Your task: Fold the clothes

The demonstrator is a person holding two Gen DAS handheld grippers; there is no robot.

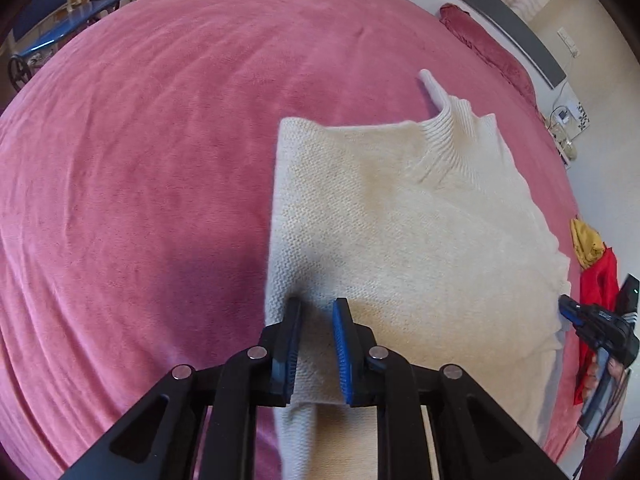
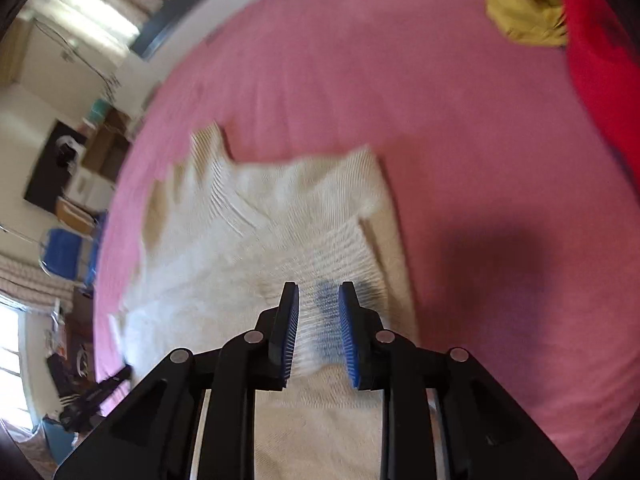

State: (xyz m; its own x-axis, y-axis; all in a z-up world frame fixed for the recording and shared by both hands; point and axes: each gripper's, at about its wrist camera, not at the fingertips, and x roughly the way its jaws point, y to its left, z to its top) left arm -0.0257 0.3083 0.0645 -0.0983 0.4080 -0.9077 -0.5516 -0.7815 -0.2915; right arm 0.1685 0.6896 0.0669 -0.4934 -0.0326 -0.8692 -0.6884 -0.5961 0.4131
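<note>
Now the cream ribbed-knit sweater [image 1: 400, 220] lies spread on the pink plush bedspread [image 1: 140, 180], its high ribbed collar [image 1: 444, 136] pointing away from the left wrist camera and its left edge folded in a straight line. The left gripper [image 1: 318, 312], black with blue ribbed pads, has a fold of the sweater's near hem bunched between its fingers and is clenched on it. The right gripper [image 2: 318, 300] likewise pinches a raised strip of the sweater [image 2: 260, 240] near its own edge, though that view is smeared by motion blur. Beside the bedspread's far side, a mustard-yellow crumpled garment [image 2: 524, 8] touches a bright red cloth [image 2: 600, 72]. From the left view, the right gripper [image 1: 576, 316] shows at the sweater's right edge.
</note>
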